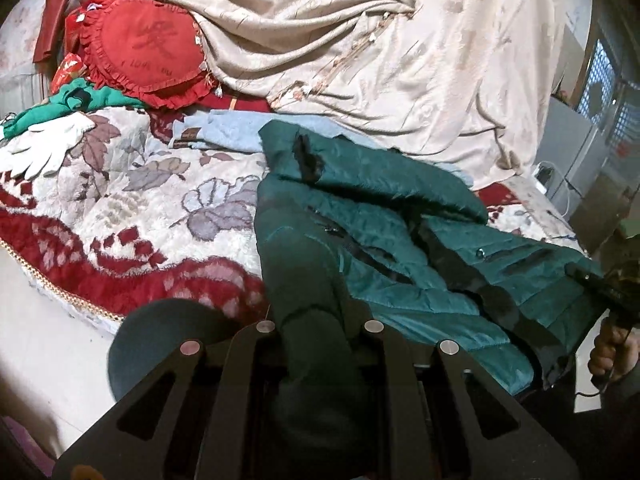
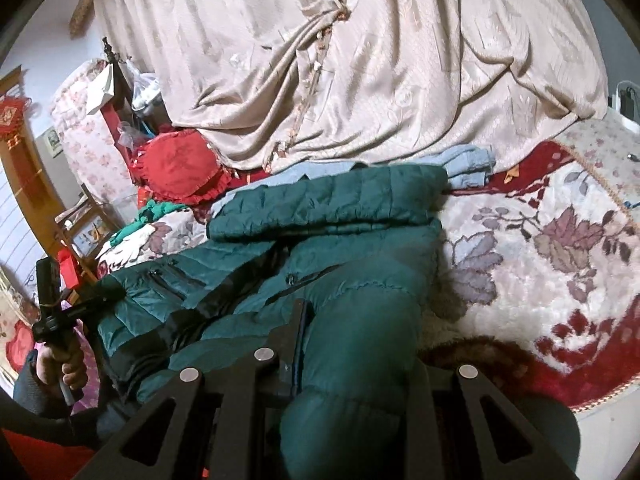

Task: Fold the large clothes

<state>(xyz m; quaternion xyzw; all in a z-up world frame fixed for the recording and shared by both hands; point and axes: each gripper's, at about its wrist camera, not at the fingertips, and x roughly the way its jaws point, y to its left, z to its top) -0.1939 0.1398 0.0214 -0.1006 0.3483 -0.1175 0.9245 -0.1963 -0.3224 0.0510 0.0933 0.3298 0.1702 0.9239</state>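
Observation:
A dark green quilted puffer jacket lies on the floral red-and-white blanket, front up, with one sleeve folded across its top. My left gripper is shut on a bunched part of the jacket at its left near edge. My right gripper is shut on the jacket at its right near edge, with fabric piled between and over the fingers. The right gripper also shows in the left wrist view, and the left gripper in the right wrist view, each held by a hand.
A light blue garment lies behind the jacket. A beige draped cloth covers the back. A red heart pillow, a green garment and a white glove lie at the left. The blanket edge drops to the floor.

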